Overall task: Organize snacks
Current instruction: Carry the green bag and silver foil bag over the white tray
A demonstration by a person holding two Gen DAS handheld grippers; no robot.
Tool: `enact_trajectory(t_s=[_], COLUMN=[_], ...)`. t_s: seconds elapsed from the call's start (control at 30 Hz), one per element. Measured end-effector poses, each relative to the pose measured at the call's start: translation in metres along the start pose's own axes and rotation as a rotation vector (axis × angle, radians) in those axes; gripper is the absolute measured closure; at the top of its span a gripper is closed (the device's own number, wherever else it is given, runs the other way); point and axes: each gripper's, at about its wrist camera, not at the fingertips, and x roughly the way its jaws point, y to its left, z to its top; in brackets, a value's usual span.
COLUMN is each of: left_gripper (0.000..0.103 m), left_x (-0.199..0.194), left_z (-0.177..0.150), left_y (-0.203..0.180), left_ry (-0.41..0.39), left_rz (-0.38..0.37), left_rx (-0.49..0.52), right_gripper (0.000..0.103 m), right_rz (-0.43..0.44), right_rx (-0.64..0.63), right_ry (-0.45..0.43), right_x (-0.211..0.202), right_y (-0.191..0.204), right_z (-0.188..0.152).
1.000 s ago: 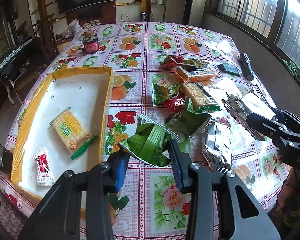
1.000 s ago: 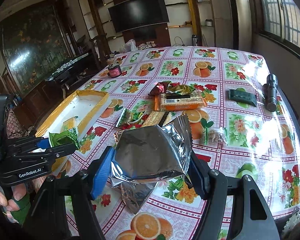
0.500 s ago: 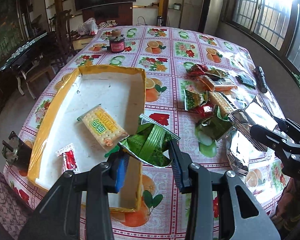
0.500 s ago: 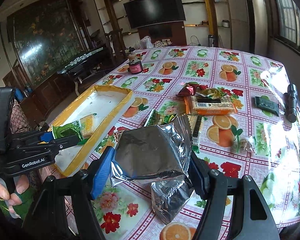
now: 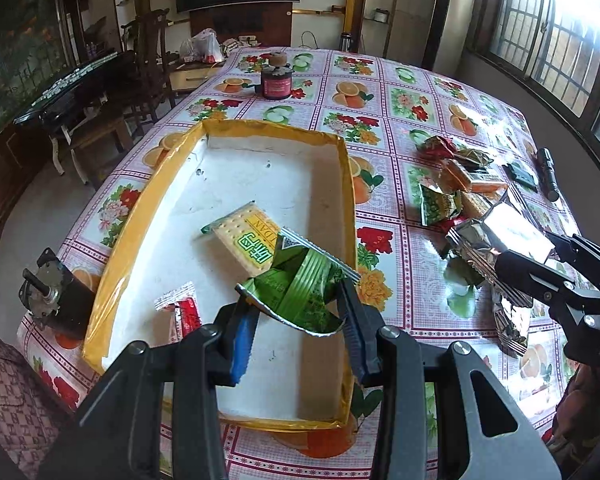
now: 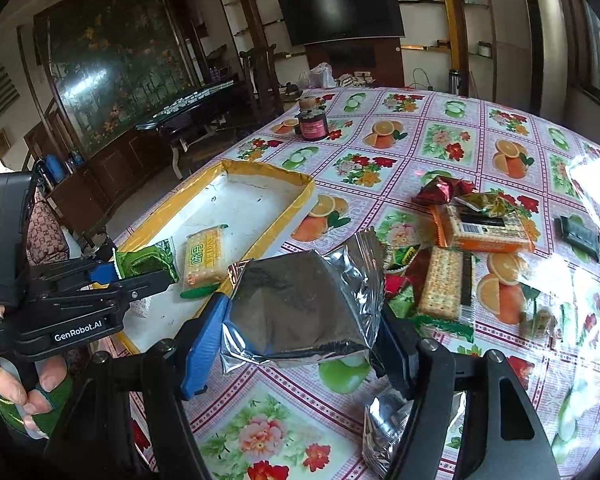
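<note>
My left gripper (image 5: 298, 316) is shut on a crumpled green snack packet (image 5: 300, 288), held above the near right part of the yellow-rimmed white tray (image 5: 260, 160). A cracker pack (image 5: 246, 240) and a small red sachet (image 5: 182, 312) lie inside the tray. My right gripper (image 6: 300, 332) is shut on a puffy silver foil bag (image 6: 300, 304), held over the table to the right of the tray. In the right wrist view the left gripper (image 6: 140, 274) with the green packet (image 6: 146, 260) hovers over the tray (image 6: 300, 196).
More snacks lie in a heap right of the tray: an orange cracker box (image 6: 484, 228), a cracker sleeve (image 6: 444, 280), red and green wrappers (image 6: 440, 190). Another silver bag (image 6: 388, 424) lies near the front edge. A dark jar (image 5: 276, 80), a torch (image 5: 548, 172) and a motor (image 5: 48, 296) also sit on the table.
Both grippers moved left with their packets. The green packet went from over the tablecloth to over the tray; the silver bag has come closer to the tray.
</note>
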Motion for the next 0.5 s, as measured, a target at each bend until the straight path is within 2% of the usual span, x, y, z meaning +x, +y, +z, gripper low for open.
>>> enact_trajectory(t_s=[0.3, 0.5], left_gripper=[0.062, 0.062], left_x=[0.007, 0.018], left_z=[0.003, 0.004], left_y=[0.038, 0.06], left_ry=[0.01, 0.032], left_rz=[0.04, 0.053], left_rx=[-0.065, -0.108], right_gripper=[0.033, 0.033], right_rz=[0.069, 0.129], right_rx=[-0.033, -0.055], right_ry=[0.014, 0.043], right_x=[0.034, 0.074], right_y=[0.026, 0.048], right_z=[0.023, 0.044])
